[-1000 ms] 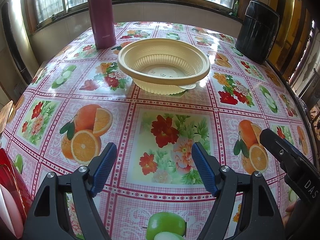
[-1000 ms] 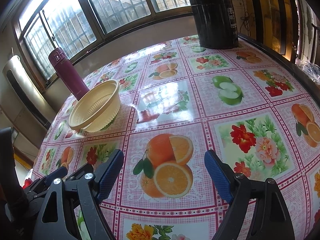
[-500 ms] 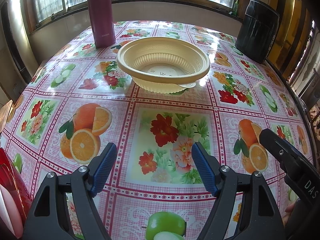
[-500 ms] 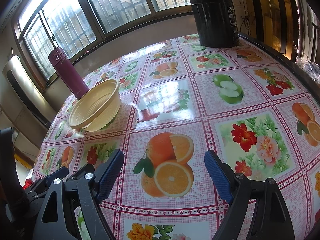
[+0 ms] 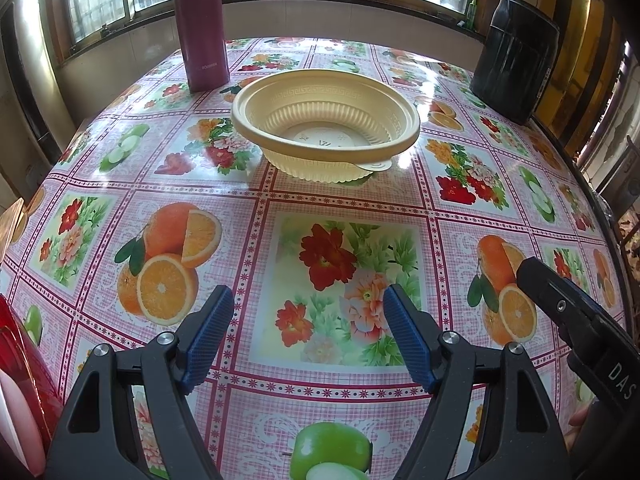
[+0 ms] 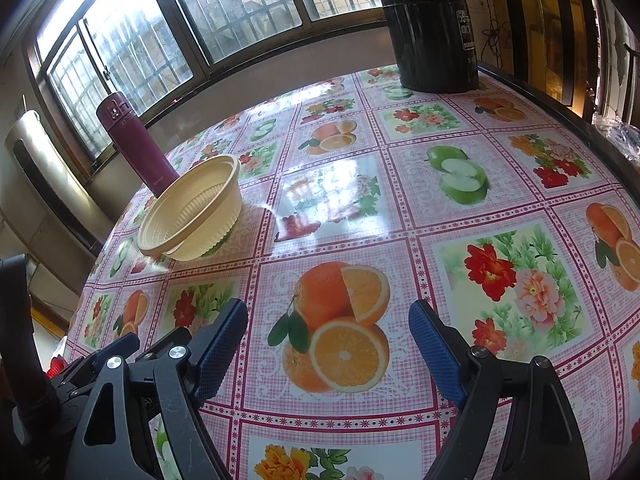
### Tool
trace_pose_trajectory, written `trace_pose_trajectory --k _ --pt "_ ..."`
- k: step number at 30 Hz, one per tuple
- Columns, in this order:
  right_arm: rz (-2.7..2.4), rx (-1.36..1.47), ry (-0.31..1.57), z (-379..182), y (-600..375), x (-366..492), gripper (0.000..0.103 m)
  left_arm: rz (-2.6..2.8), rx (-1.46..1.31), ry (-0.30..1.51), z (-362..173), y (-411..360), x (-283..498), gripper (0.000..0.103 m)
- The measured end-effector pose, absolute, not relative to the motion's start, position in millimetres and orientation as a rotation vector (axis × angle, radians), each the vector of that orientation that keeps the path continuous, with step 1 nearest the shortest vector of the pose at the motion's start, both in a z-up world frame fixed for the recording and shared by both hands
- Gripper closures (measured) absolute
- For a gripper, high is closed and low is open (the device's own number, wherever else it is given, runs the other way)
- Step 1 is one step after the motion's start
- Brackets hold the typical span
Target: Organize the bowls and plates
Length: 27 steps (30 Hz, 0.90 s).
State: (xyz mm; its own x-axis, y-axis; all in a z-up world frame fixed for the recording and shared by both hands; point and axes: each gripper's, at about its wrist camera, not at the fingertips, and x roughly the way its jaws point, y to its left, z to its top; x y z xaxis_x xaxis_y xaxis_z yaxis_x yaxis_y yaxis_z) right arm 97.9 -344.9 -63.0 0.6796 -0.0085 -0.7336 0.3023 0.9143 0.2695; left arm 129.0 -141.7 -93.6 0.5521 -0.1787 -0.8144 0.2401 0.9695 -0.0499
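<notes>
Left wrist view first: the left tongs [image 5: 308, 334] sit low in the shot with the blue pads spread wide apart and nothing between them, just glossy flower-and-fruit print oilcloth on the worktop [image 5: 160, 184]. The cream ribbed plastic bowl [image 5: 326, 124] stands upright at about 12 o'clock from the tongs, well apart from them, with a big clear stretch of cloth in between. There looks to be a thin rim tab poking out under its lip at 4 o'clock, so it may be two nested, can't tell for sure. The tall maroon flask [image 5: 202, 26] stands near the bowl at its 10 o'clock, not touching, close to the far edge under the windows. The black cylindrical container [image 5: 514, 56] is off at 2 o'clock, right by the worktop's right edge. Part of the right tongs' black frame pokes in at 4 o'clock. Something red sits at the frame's 8 o'clock, too cut off to name.

Right wrist view: the right tongs [image 6: 328, 344] are also spread open and empty, over an orange print. The bowl is far off at 10 o'clock, with the flask just behind it. The black container is at 1 o'clock near the far corner. The dark worktop edge curves down the right side, and the whole middle is bare cloth.
</notes>
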Motion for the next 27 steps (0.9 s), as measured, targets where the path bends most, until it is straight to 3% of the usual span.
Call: trace_pose_trajectory --k 27 --pt "-0.172 0.385 0.823 -65.4 -341.6 100.0 0.018 -0.252 0.067 0.973 -97.2 -142.7 132.0 0.026"
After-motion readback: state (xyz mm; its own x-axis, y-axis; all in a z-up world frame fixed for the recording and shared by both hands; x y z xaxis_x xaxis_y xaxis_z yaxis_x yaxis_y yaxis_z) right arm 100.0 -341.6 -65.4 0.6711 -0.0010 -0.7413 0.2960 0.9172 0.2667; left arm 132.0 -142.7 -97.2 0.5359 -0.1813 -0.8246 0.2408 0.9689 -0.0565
